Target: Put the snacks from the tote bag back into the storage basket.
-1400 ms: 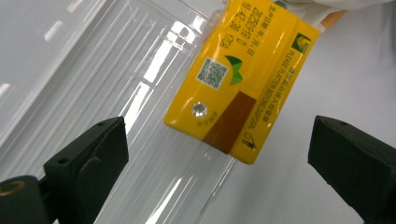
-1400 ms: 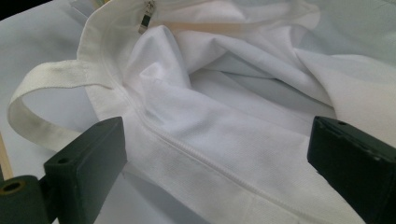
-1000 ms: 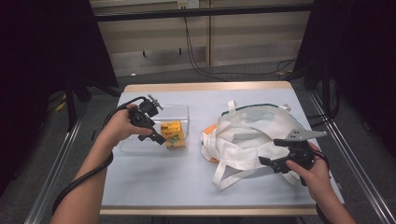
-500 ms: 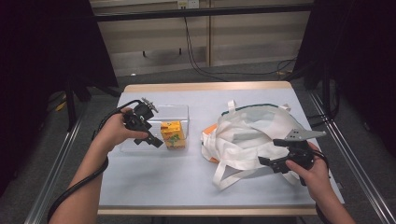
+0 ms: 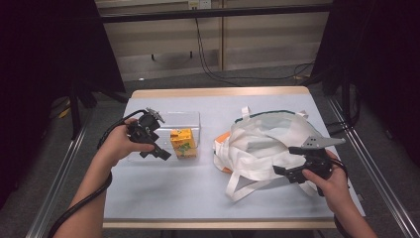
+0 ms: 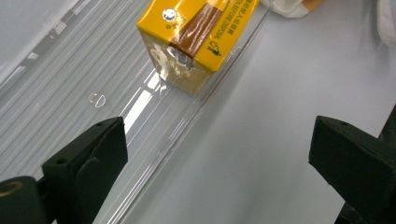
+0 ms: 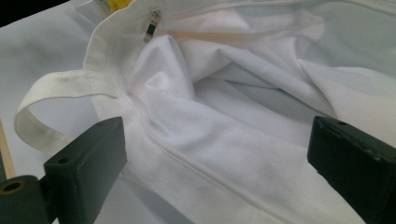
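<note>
Carton (image 5: 183, 143) stands upright in the clear bin (image 5: 190, 119), just beyond our left claw (image 5: 159, 152), whose jaws gape wide over the bin's near wall. Our right claw (image 5: 283, 173) is spread wide too, at the near edge of the white bag (image 5: 262, 144), which lies crumpled on the worktop (image 5: 173, 193).

Orange item (image 5: 224, 138): mostly hidden beneath the white bag (image 5: 262, 148); identity unclear.
Carton (image 6: 198, 37): far end cut off by the top edge; small print unreadable.
Bag interior (image 7: 261, 93): contents concealed by folds.
</note>
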The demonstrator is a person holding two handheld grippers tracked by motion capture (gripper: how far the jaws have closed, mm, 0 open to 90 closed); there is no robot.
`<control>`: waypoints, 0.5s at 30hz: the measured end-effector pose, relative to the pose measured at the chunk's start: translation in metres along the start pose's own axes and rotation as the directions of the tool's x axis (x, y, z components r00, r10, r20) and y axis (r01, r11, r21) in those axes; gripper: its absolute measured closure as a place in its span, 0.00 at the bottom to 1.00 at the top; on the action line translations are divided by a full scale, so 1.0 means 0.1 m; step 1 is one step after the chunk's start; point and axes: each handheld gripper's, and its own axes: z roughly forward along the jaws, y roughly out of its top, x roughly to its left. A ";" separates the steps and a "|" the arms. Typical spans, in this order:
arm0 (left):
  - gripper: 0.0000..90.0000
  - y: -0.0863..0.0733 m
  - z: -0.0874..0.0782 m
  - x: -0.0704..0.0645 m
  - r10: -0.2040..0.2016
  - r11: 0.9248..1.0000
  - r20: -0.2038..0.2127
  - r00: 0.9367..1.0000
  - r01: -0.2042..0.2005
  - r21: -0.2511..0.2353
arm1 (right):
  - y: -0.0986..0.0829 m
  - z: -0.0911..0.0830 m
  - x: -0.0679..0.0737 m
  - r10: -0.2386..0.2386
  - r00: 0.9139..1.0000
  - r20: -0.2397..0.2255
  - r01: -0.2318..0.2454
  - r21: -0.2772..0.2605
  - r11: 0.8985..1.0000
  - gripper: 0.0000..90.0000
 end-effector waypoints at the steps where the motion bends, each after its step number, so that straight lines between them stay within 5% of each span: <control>1: 0.05 -0.01 0.01 -0.04 -0.041 0.998 -0.006 0.999 0.041 -0.037 | 0.00 0.00 0.00 -0.001 1.000 0.000 0.001 -0.003 1.000 0.05; 2: 0.05 -0.02 -0.01 -0.02 0.000 1.000 -0.003 1.000 0.000 -0.001 | 0.01 0.01 0.00 -0.001 1.000 -0.001 0.001 -0.002 1.000 0.05; 4: 0.05 -0.05 0.01 -0.06 -0.043 0.998 -0.005 0.999 0.042 -0.046 | 0.01 0.01 0.00 -0.005 1.000 -0.002 0.005 -0.004 1.000 0.05; 5: 0.05 -0.05 -0.01 -0.04 -0.005 1.000 -0.009 1.000 0.005 -0.013 | 0.01 0.01 0.00 -0.005 1.000 -0.004 0.005 -0.001 1.000 0.05; 6: 0.05 -0.07 0.01 -0.07 -0.046 0.998 -0.004 0.999 0.045 -0.054 | 0.02 0.01 0.00 -0.006 1.000 -0.005 0.006 -0.001 1.000 0.05; 7: 0.05 -0.08 -0.01 -0.04 -0.006 1.000 -0.001 1.000 0.006 -0.021 | 0.02 0.02 0.01 -0.004 1.000 -0.005 0.004 -0.001 1.000 0.05; 8: 0.05 -0.10 -0.01 -0.05 -0.013 0.999 0.004 1.000 0.013 -0.030 | 0.02 0.02 0.01 -0.005 1.000 -0.006 0.005 -0.002 1.000 0.05; 9: 0.05 -0.12 0.01 -0.08 -0.058 0.996 0.006 0.998 0.059 -0.072 | 0.02 0.02 0.01 -0.009 1.000 -0.008 0.008 -0.003 1.000 0.05; 10: 0.05 -0.13 -0.01 -0.05 -0.015 0.999 0.004 1.000 0.016 -0.038 | 0.03 0.02 0.01 -0.011 1.000 -0.010 0.011 -0.003 1.000 0.05; 13: 0.05 -0.18 0.00 -0.07 -0.051 0.996 0.009 0.999 0.051 -0.067 | 0.04 0.03 0.02 -0.010 1.000 -0.011 0.010 -0.004 1.000 0.05; 15: 0.05 -0.21 -0.01 -0.06 -0.029 0.998 0.000 1.000 0.029 -0.063 | 0.04 0.03 0.02 -0.011 1.000 -0.012 0.011 -0.006 1.000 0.05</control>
